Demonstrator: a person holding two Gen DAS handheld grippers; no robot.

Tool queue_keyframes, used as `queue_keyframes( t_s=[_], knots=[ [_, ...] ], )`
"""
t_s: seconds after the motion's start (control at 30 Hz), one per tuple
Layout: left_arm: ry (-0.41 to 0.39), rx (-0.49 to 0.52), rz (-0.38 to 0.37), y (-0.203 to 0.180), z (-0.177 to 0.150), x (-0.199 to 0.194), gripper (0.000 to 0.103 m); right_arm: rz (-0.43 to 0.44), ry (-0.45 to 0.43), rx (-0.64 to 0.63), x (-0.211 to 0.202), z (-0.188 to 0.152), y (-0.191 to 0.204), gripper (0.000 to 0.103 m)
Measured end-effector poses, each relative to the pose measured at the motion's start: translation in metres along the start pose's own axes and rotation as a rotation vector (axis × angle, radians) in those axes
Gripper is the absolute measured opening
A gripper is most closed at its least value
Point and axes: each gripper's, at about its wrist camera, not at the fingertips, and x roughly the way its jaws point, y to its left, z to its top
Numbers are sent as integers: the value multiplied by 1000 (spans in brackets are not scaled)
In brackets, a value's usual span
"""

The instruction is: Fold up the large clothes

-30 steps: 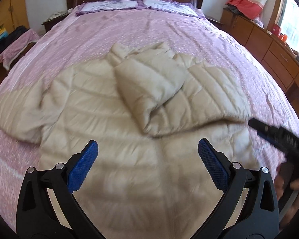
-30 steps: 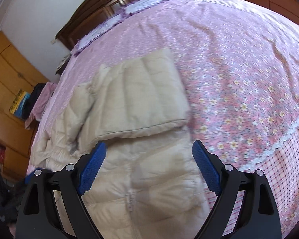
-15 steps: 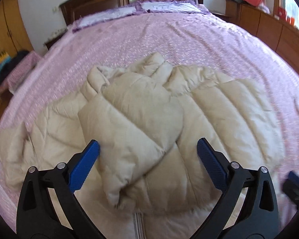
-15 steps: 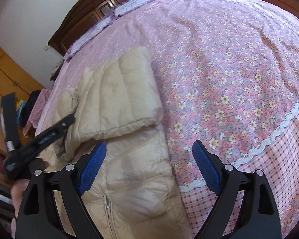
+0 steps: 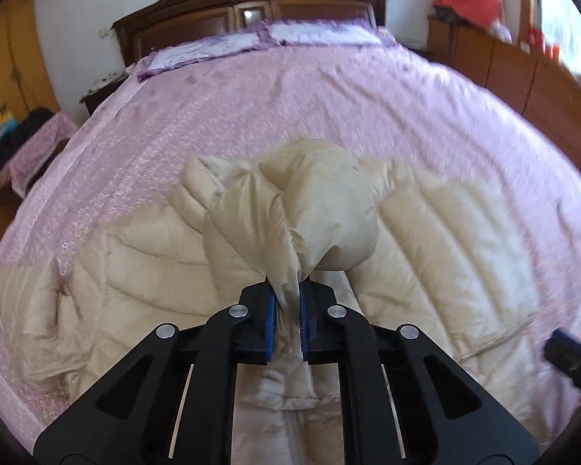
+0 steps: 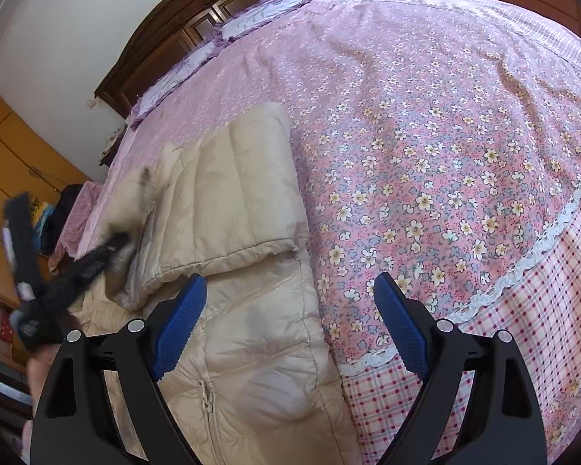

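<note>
On the bed (image 5: 329, 89), left tool (image 5: 287, 312) pinches the beige jacket's (image 5: 445, 240) sleeve; right tool (image 6: 290, 325) gapes

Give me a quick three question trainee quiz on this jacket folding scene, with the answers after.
1. True or false: the left hand-held gripper is shut on the jacket.
2. What colour is the bedspread?
3. The right hand-held gripper is: A open and holding nothing, B clamped on a pillow, C shut on the zip.

Key: 1 true, it pinches a fold of the beige fabric. 2 pink, with flowers. 3 A.
</note>
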Motion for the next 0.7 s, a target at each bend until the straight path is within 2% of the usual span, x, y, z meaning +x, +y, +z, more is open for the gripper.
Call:
queue_keyframes(
  t_s=[0.13,0.27,0.53,0.63,0.7],
  knots=[
    [-29,-111,-14,40,3,-19,10,2,-3,-5,-1,-2,4,85],
    [-5,-226,-30,85,-12,-24,10,-16,-8,-6,-3,-3,4,85],
    [64,-309,-31,120,-59,-9,10,-40,-2,-23,-5,-7,5,85],
    [91,-322,-38,127,-74,-4,15,-39,4,-32,-3,-10,8,85],
    [98,-326,-37,132,-80,-5,31,-42,10,-39,-1,-13,10,85]
  ],
)
